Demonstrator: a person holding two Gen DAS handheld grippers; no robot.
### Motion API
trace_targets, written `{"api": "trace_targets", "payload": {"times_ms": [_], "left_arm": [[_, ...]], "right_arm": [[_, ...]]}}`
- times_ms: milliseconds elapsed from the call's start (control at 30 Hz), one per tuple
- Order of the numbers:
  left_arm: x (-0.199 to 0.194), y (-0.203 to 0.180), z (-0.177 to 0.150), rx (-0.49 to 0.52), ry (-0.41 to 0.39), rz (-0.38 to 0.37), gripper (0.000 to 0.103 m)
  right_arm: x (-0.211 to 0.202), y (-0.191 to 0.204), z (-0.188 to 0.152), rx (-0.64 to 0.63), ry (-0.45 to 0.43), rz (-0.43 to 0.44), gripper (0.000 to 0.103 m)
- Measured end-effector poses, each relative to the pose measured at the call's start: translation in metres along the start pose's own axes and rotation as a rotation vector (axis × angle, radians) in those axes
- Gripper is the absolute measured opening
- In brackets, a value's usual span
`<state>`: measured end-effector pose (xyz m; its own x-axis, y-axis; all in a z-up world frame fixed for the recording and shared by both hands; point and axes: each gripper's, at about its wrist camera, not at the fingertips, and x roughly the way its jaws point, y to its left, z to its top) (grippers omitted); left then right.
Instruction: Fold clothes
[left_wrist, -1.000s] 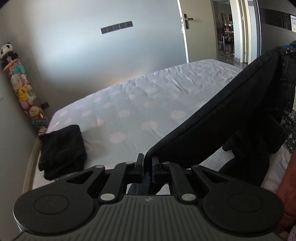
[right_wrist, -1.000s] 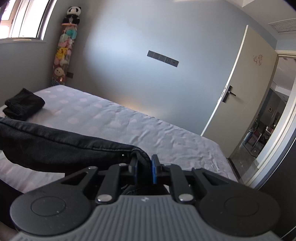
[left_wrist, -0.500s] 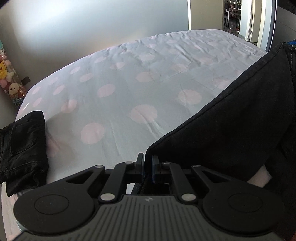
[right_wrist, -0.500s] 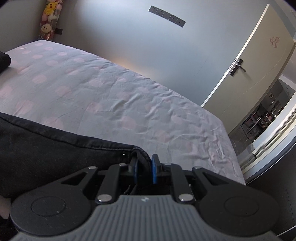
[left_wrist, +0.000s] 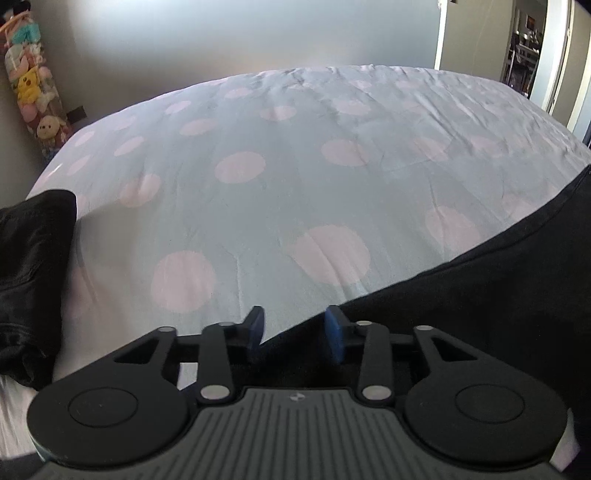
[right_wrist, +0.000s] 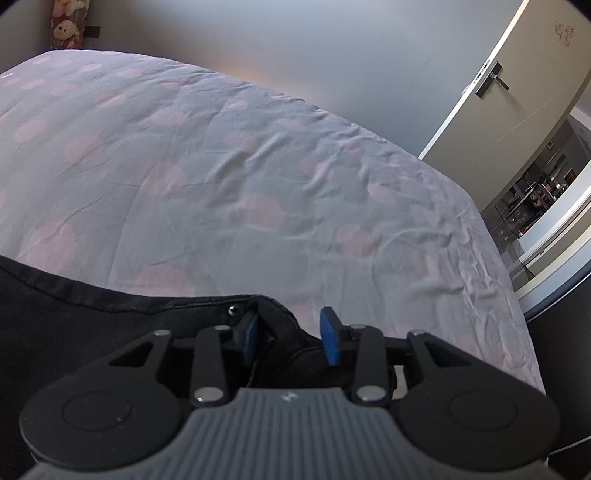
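A pair of black jeans (left_wrist: 480, 295) lies along the near edge of the bed, its waistband running across both views. My left gripper (left_wrist: 295, 330) hangs low over one waistband corner; its jaws are opening, and the dark cloth lies between the blue pads without being pressed. My right gripper (right_wrist: 290, 334) is over the other corner by the button, the black jeans (right_wrist: 92, 314) stretching off to its left. Its jaws are opening too, with a fold of cloth loose between them. A folded black garment (left_wrist: 29, 280) sits at the bed's left side.
The bed (left_wrist: 295, 166) wears a pale blue sheet with pink dots and runs to a grey wall. A column of plush toys (left_wrist: 29, 85) stands in the left corner. A door (right_wrist: 498, 110) and an open doorway are at the right.
Both grippers came down towards the bed with the jeans held shut at the waistband, and now both have spread their jaws and let the cloth go onto the sheet.
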<state>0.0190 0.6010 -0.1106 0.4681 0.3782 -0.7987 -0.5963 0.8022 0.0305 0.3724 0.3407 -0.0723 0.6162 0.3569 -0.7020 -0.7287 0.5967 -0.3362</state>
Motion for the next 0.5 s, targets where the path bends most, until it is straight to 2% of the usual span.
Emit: {"api": "trace_targets", "payload": {"times_ms": [33,100,200,300,400,500], "left_arm": [[-0.007,0.006,0.0,-0.01,-0.009,-0.007,0.063],[-0.025,0.017,-0.001,-0.001,-0.028,0.005,0.063],[-0.061,0.036,-0.005,0.022,-0.061,0.038,0.064],[-0.097,0.061,-0.018,0.01,-0.075,0.083,0.068],[-0.13,0.092,-0.043,-0.013,-0.071,0.148,0.07],[-0.155,0.127,-0.075,-0.085,-0.036,0.212,0.07]], "right_arm": [[-0.003,-0.004,0.0,0.029,-0.014,0.005,0.069],[-0.01,-0.014,-0.001,0.092,-0.039,0.019,0.083],[-0.025,-0.027,-0.002,0.214,-0.049,0.058,0.083],[-0.047,-0.027,-0.013,0.279,-0.051,0.113,0.083],[-0.071,-0.02,-0.03,0.33,-0.046,0.179,0.083],[-0.1,-0.009,-0.05,0.367,-0.049,0.228,0.083]]}}
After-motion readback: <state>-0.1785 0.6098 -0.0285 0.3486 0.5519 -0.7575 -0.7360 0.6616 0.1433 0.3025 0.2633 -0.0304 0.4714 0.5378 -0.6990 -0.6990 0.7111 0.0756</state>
